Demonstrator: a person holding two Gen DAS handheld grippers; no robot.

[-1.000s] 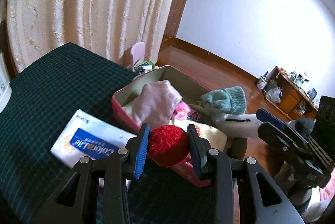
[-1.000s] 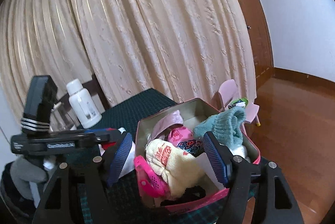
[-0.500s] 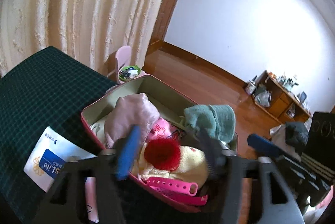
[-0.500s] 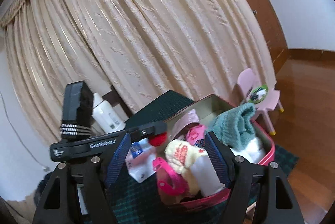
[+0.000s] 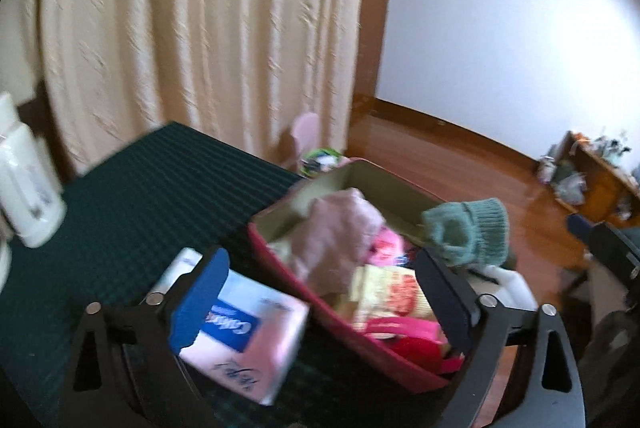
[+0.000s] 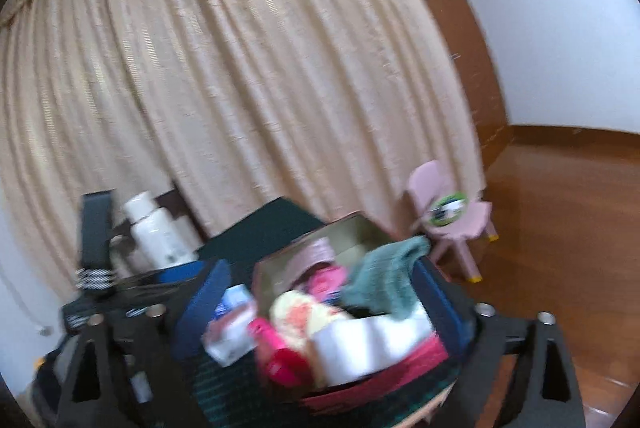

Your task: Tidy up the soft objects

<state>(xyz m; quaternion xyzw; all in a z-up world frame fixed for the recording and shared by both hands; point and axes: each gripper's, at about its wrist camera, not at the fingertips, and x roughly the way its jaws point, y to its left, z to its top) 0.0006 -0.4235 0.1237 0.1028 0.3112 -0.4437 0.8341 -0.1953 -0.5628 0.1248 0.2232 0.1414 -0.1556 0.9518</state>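
Observation:
A red box [image 5: 362, 344] with an olive inside stands on the dark green checked table [image 5: 132, 196]. It holds a pink cloth [image 5: 340, 228], a teal knit sock [image 5: 468, 232], a yellow sock [image 5: 388, 292] and pink items. My left gripper [image 5: 324, 300] is open and empty, above the box's near left corner and a tissue pack [image 5: 244, 340]. My right gripper [image 6: 320, 308] is open and empty over the same box [image 6: 360, 384]; the teal sock [image 6: 384, 272] and a white roll [image 6: 368, 344] lie between its fingers. The red ball is not visible.
A white bottle [image 5: 24, 188] stands at the table's far left, also in the right wrist view [image 6: 156, 232]. A small pink chair [image 6: 452, 216] stands on the wooden floor beyond the table. A cream curtain [image 6: 240, 88] hangs behind. A low cabinet [image 5: 592, 172] is far right.
My left gripper opened and let the red ball drop into the box, then drew back and up. Both views have tilted upward and are blurred by motion.

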